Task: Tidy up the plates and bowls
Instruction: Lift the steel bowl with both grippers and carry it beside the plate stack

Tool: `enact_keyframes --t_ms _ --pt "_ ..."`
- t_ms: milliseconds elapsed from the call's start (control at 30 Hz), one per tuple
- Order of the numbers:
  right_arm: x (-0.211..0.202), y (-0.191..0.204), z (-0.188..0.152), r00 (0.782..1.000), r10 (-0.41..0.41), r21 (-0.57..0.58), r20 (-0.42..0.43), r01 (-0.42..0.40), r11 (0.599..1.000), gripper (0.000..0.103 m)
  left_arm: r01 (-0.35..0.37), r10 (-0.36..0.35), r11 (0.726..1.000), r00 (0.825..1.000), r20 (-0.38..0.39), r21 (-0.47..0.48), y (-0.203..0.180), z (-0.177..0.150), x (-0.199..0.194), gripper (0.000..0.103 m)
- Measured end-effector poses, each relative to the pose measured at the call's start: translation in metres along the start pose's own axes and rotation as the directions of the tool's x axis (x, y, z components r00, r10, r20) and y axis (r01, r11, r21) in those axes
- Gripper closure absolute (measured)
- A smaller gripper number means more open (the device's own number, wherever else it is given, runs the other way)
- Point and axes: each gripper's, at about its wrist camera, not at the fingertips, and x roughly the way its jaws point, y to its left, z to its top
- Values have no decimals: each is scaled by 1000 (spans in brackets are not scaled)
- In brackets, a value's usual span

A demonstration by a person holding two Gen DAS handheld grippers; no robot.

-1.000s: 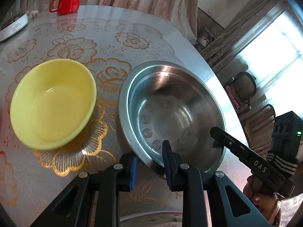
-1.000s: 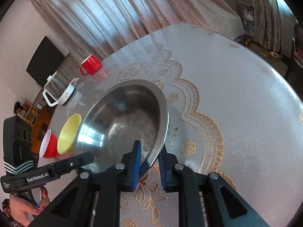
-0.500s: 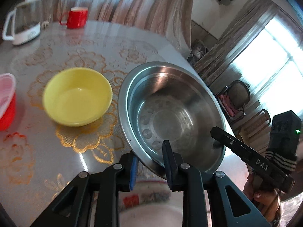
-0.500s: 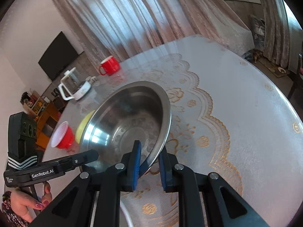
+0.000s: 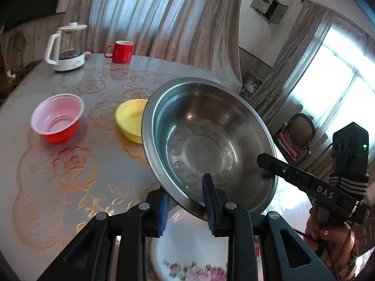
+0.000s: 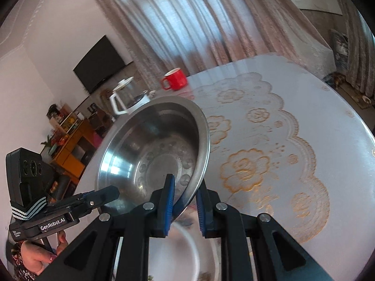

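Two grippers hold one steel bowl [image 5: 206, 145] aloft, tilted, above a floral plate [image 5: 194, 250]. Left gripper [image 5: 187, 201] and right gripper [image 6: 185, 199] each pinch the bowl's rim between nearly closed fingers. Beyond it on the table [image 5: 46, 180]: yellow bowl [image 5: 131, 119], red bowl [image 5: 57, 119], red mug [image 5: 120, 51], kettle [image 5: 66, 46].

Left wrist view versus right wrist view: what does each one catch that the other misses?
Only the left wrist view shows the yellow bowl, the red plastic bowl and the window. Only the right wrist view shows the wall TV and orange cabinet. Both show the steel basin, gripped at its rim by the left tool and right tool, the red mug, kettle and white plate below.
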Motion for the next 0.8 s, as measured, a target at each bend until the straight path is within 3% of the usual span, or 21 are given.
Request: enact_keyframes --t_ms 167,800 --pt "-6 22 -11 1000 12 -46 5 -12 999 87 -12 12 1000 999 33 -5 5 -13 -19 75" --pt "-60 37 -44 1000 -17 -118 15 18 993 85 53 -55 998 997 57 29 -17 -59 -55 74"
